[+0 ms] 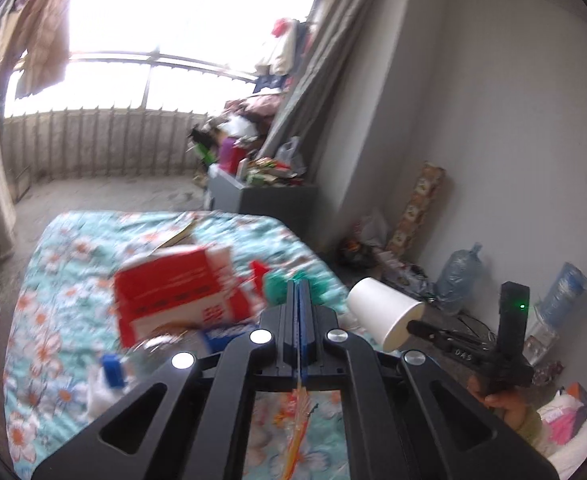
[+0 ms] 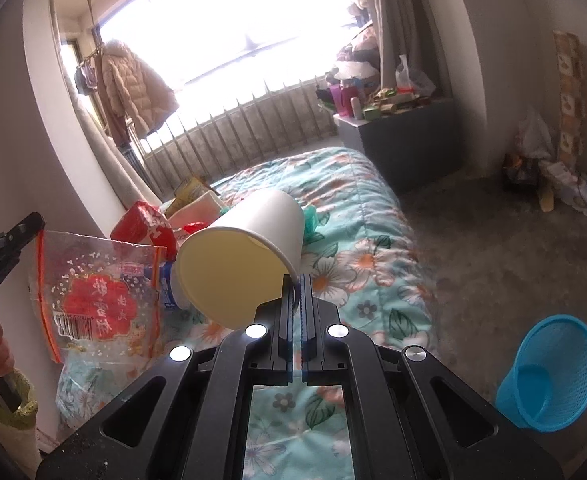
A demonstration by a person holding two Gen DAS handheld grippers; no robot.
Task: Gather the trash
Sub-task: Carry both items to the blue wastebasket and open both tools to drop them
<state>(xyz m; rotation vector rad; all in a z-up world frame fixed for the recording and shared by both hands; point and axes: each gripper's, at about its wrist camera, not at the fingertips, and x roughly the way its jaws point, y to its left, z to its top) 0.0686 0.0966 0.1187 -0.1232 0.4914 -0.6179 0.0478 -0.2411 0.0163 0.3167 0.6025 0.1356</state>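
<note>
Jaws of the right gripper (image 2: pixel 296 280) pinch a white paper cup (image 2: pixel 241 256) over the bed (image 2: pixel 373 216), while the left gripper (image 1: pixel 299 286) pinches a clear plastic bag (image 2: pixel 97 300).

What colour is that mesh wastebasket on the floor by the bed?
Bright blue. The round plastic mesh wastebasket shows best in the right wrist view, tilted on the grey floor.

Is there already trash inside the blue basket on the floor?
No; the right wrist view shows the blue basket lying tilted with only its bare mesh inside.
</note>
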